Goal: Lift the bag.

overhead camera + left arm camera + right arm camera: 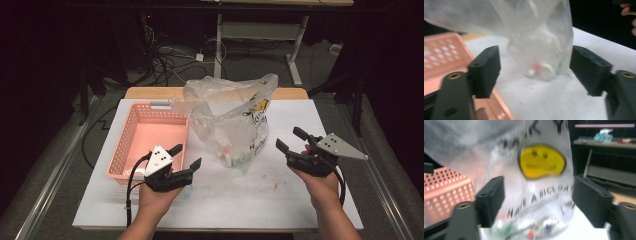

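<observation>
Crinkled clear plastic bag (235, 120) with yellow smiley print stands between your two hand-held grippers, left (188, 156) and right (288, 138), both spread wide, empty. Perforated pink basket (150, 137) sits beside your left one on white tabletop (240, 195).

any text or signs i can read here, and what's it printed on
"HAVE A NICE DAY": black print on the plastic bag, below its yellow smiley face.
Large black letters above the face: blurred and cut off, not readable.
Finer lines of print under the slogan: too blurred to read.
Pink basket and both grippers: no text.
</observation>
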The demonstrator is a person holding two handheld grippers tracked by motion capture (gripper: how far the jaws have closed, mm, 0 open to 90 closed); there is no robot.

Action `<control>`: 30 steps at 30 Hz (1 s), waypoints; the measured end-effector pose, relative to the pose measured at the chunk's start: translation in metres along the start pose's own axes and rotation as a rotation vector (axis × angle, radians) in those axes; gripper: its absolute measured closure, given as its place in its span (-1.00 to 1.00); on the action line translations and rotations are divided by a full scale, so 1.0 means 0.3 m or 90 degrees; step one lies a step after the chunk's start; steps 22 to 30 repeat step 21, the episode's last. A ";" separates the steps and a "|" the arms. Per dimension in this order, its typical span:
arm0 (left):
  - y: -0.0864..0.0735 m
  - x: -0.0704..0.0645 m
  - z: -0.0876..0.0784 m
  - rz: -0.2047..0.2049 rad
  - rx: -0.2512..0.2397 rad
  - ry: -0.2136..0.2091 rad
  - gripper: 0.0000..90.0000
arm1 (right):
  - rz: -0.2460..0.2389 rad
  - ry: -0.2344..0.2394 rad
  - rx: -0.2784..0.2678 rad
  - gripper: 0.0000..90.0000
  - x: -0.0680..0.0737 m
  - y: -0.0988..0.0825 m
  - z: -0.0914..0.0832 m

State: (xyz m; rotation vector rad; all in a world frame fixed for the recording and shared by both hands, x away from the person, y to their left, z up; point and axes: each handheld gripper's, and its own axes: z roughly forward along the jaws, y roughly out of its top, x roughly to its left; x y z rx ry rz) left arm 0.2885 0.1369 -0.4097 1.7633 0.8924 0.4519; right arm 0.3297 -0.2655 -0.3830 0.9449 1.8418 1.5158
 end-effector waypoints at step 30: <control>-0.070 0.013 0.030 -0.001 0.062 0.001 -1.00 | 0.013 0.007 0.083 -1.00 0.041 -0.201 0.004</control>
